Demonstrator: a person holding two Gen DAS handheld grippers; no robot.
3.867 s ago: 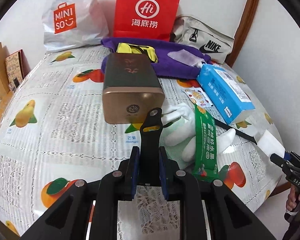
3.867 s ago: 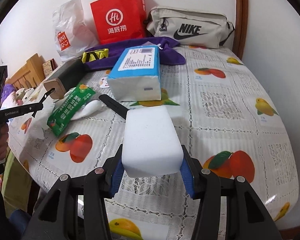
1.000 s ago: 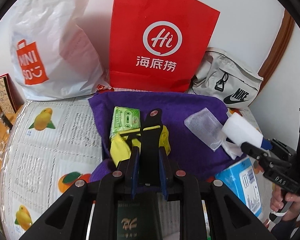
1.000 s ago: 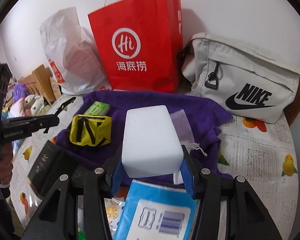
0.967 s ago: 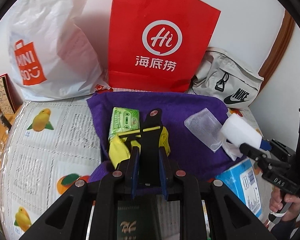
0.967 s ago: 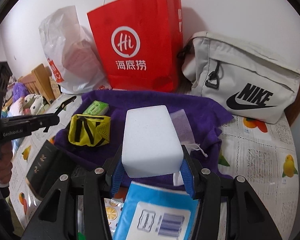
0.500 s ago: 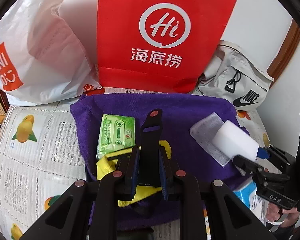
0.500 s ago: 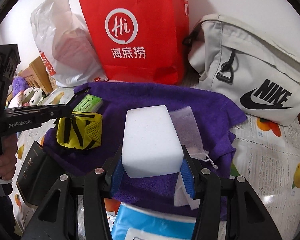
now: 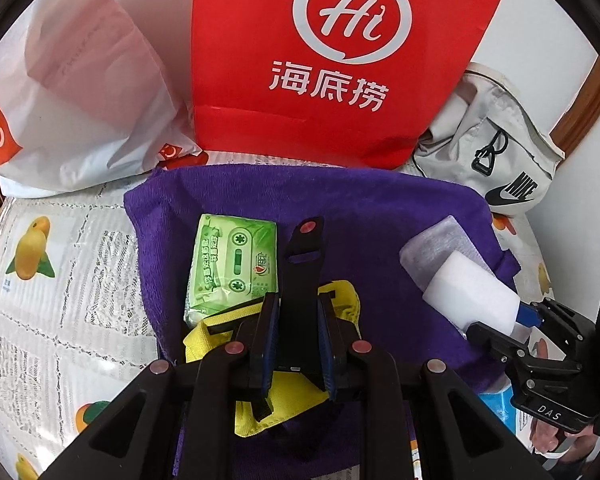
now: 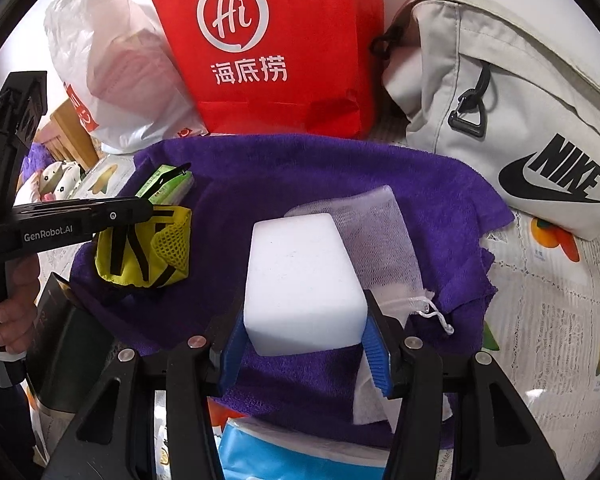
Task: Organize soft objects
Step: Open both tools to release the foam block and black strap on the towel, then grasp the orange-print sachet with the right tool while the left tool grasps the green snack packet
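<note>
Gripping white sponge (image 10: 300,280) btwn right fingers (image 10: 374,350), over purple towel (image 10: 340,176).

Ahead of my left gripper (image 9: 296,344) the purple towel (image 9: 360,208) lies bare toward the red Haidilao bag (image 9: 340,60), which walls off the back with the white Miniso bag (image 9: 72,92) and grey Nike bag (image 10: 500,92). The green tissue pack (image 9: 232,268) and yellow mesh pouch (image 10: 148,256) crowd my left; the white mesh bag (image 10: 380,240) lies under my right gripper (image 10: 304,348).
</note>
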